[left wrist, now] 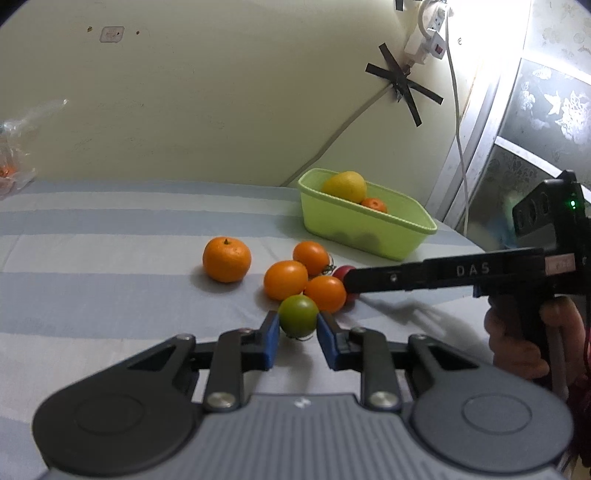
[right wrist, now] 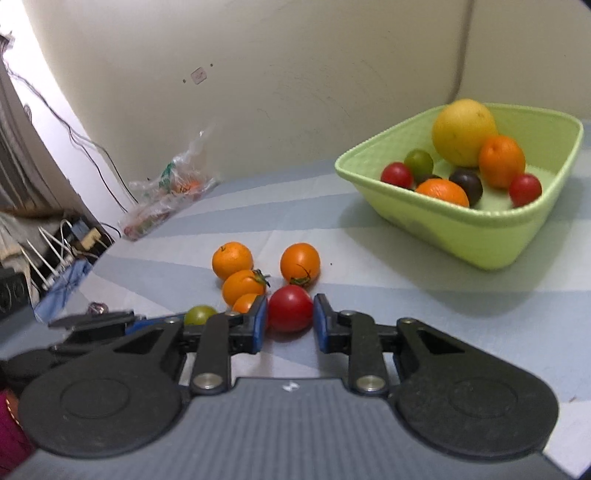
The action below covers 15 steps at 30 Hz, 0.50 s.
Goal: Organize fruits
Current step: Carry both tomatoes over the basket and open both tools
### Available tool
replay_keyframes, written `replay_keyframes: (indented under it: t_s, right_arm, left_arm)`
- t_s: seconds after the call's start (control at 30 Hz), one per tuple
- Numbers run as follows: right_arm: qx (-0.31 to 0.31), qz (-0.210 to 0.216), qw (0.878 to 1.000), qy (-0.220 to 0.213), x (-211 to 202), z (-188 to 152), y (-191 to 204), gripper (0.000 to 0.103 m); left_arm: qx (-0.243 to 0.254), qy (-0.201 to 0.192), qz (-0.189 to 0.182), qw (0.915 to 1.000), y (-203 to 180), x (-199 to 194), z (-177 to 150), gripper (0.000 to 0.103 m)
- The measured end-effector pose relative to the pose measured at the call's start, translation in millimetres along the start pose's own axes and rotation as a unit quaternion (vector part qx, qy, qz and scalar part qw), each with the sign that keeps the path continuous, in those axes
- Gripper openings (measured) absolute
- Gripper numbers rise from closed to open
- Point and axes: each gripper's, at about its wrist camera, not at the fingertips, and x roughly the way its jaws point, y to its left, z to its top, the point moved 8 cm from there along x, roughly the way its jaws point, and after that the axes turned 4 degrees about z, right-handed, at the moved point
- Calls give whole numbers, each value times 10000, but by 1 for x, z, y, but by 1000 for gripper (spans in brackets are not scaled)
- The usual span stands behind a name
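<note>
My left gripper (left wrist: 298, 326) has its blue pads against both sides of a green tomato (left wrist: 298, 315) on the striped cloth. My right gripper (right wrist: 290, 317) straddles a red tomato (right wrist: 290, 308); the left pad touches it and a small gap shows at the right pad. Three orange tomatoes (left wrist: 285, 279) and a mandarin (left wrist: 226, 259) lie just beyond. A light green basket (right wrist: 480, 236) at the right holds a yellow citrus (right wrist: 463, 131), mandarins, and red, green and dark tomatoes. The right gripper also shows in the left wrist view (left wrist: 349, 282), reaching in from the right.
A crumpled plastic bag (right wrist: 166, 199) lies at the table's far left by the wall. Cables and clutter sit beyond the table's left edge (right wrist: 55, 251). A power strip and cable hang on the wall (left wrist: 428, 33).
</note>
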Motion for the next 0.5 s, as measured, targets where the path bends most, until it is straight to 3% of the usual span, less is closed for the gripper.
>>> replay_keyframes:
  t_s: [0.1, 0.23, 0.37, 0.5]
  right_arm:
    - [-86, -78, 9998, -156, -7, 2, 4, 27]
    - [-288, -262, 9956, -858, -38, 22, 4, 27]
    - [-484, -881, 9825, -1569, -69, 47, -13, 27]
    - [-469, -1643, 9637, -2050, -92, 57, -44, 27]
  left_arm:
    - [-53, 13, 8, 10000, -1, -1, 4, 23]
    - [159, -216, -122, 9996, -18, -7, 30, 23]
    - [619, -428, -317, 9967, -53, 6, 73, 23]
    - [976, -439, -436, 9933, -88, 45, 103, 23]
